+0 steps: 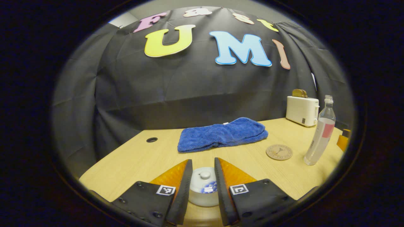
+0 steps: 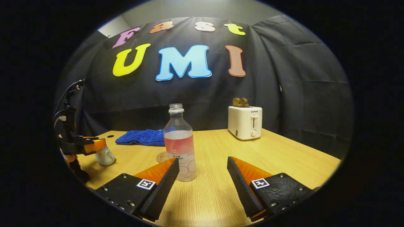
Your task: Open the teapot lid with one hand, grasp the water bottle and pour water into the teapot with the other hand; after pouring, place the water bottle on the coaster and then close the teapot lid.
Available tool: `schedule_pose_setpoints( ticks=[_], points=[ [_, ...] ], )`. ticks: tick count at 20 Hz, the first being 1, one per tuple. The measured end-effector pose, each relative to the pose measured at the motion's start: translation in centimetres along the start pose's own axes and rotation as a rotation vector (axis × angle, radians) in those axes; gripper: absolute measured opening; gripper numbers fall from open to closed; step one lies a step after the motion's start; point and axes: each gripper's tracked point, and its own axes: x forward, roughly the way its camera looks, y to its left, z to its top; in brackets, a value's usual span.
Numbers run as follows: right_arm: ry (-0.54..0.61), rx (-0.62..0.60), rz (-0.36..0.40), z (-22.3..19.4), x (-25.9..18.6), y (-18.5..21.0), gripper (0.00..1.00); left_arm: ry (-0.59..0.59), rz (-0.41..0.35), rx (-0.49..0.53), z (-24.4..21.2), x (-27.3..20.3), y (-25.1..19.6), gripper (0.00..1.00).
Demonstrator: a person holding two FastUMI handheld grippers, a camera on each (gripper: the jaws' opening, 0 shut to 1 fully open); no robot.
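Note:
A small white teapot [image 1: 203,189] with a knobbed lid [image 1: 205,174] sits low between the fingers of my left gripper [image 1: 203,161]. That gripper is open, its fingers on either side of the lid and clear of the knob. In the right gripper view the left gripper [image 2: 101,144] hovers over the teapot [image 2: 105,157] at the table's left. A clear uncapped water bottle [image 2: 180,145] stands upright just ahead of my right gripper [image 2: 203,159], nearer its left finger. The right gripper is open and holds nothing. A round coaster [image 1: 279,152] lies left of the bottle [image 1: 320,135].
A folded blue towel [image 1: 221,134] lies at the back of the wooden table [image 2: 284,154]. A white toaster [image 2: 245,122] with bread in it stands at the back right. A cable hole [image 1: 151,139] sits in the tabletop at the far left.

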Motion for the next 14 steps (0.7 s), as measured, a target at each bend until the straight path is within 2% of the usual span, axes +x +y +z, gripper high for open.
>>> schedule_pose_setpoints(
  ticks=[1,7,10,11,14],
  points=[
    [0.002,0.004,0.0,-0.19,0.0,-0.05,0.95,0.001,0.001,0.011,-0.01,-0.16,0.06,0.46],
    [0.015,0.01,0.001,-0.58,0.09,0.04,0.95,0.005,0.002,0.026,0.1,0.0,-0.22,0.43],
    [0.017,0.012,0.002,-0.69,0.12,0.02,0.95,-0.013,0.039,0.01,0.31,0.16,0.15,0.14],
    [0.017,0.013,0.0,-0.67,0.08,-0.06,0.95,-0.008,0.037,0.012,0.14,0.02,0.28,0.12],
    [0.015,0.015,-0.001,-0.52,0.21,-0.3,0.95,-0.011,0.02,-0.003,0.38,0.09,0.22,0.14]
  ],
)
